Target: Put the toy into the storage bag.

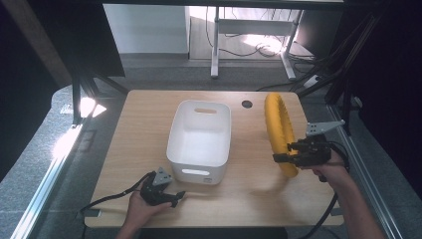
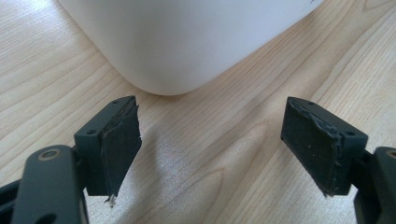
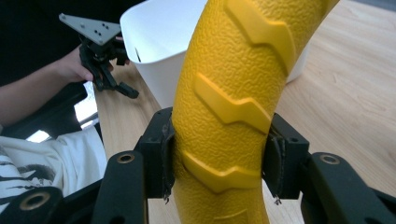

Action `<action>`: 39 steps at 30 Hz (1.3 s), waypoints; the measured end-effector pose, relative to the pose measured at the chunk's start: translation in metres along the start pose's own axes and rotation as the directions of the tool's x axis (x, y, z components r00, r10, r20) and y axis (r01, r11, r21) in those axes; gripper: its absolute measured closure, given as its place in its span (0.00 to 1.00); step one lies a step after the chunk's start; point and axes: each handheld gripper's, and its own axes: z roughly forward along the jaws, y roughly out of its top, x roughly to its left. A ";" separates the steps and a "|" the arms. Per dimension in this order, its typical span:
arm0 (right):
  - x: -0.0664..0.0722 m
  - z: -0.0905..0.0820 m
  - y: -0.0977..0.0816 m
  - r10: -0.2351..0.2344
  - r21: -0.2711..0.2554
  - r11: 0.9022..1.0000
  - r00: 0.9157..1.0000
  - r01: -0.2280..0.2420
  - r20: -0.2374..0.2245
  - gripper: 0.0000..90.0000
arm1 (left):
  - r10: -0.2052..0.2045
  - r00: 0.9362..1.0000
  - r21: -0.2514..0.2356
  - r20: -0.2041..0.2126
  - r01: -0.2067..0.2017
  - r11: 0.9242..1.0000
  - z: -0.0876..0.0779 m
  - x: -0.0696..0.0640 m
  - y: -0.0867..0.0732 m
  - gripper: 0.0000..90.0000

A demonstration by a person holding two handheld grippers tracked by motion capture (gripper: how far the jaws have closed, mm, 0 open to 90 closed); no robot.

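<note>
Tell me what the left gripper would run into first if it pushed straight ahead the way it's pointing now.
Most likely the white bin. The left gripper is open with nothing between its jaws, and the bin's rounded corner sits just ahead across a short stretch of bare wooden table.

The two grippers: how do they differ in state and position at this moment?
The right gripper is shut on the yellow ring; the left gripper is open with nothing between its jaws. The right gripper holds the ring raised on edge beside the white bin; the left gripper sits low near the bin's corner. Both have black jaws.
</note>
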 end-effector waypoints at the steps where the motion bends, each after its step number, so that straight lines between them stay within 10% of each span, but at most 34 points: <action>1: 0.000 -0.001 0.000 -0.001 -0.006 1.000 1.000 0.001 0.001 0.57 | 0.000 1.000 0.000 0.000 0.000 1.000 0.000 0.000 0.000 0.22; 39: 0.007 0.009 0.029 -0.041 -0.135 0.990 0.997 0.032 -0.071 0.57 | 0.002 1.000 0.001 -0.005 -0.002 1.000 -0.001 0.000 0.000 0.22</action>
